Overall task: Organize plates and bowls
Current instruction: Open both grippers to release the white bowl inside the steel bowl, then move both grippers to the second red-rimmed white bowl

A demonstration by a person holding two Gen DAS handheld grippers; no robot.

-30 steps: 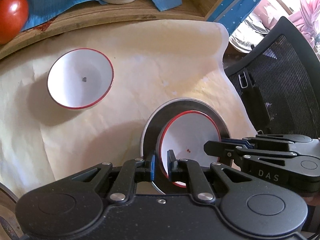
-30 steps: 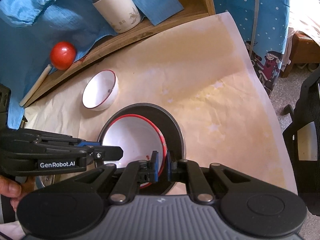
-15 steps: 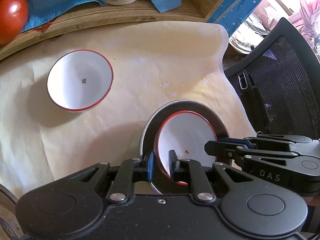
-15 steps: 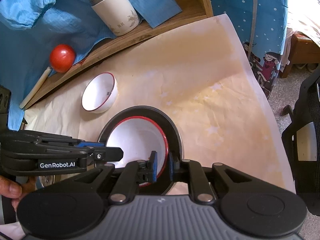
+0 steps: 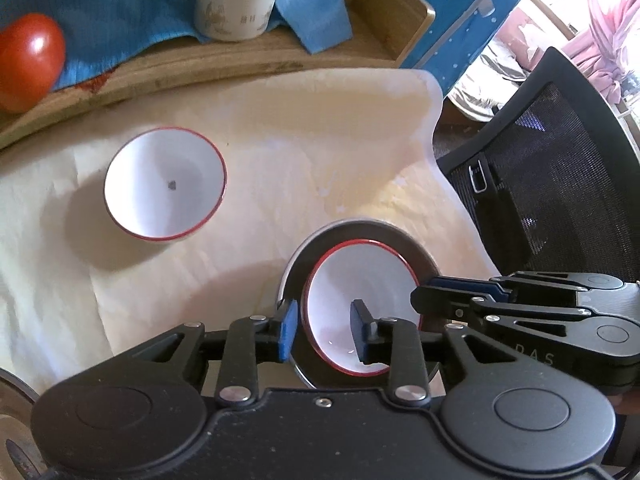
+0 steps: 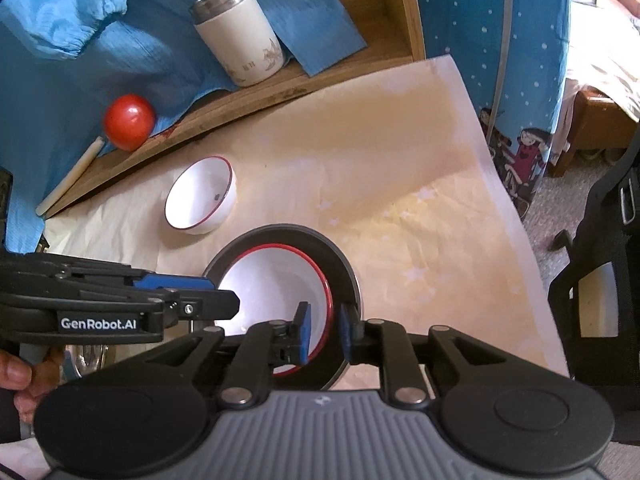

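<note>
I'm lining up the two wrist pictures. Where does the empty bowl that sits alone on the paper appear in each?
Left wrist: the lone bowl lies left of centre, above and left of the dark plate.
Right wrist: the bowl lies upper left of centre, just above and left of that plate.
Shared landmark: the red tomato on the wooden ledge behind it.

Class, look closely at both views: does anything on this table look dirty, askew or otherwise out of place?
The small bowl standing alone has a dark speck inside at its bottom. The larger bowl sits off-centre in the dark plate. The speck's nature is unclear.
</note>
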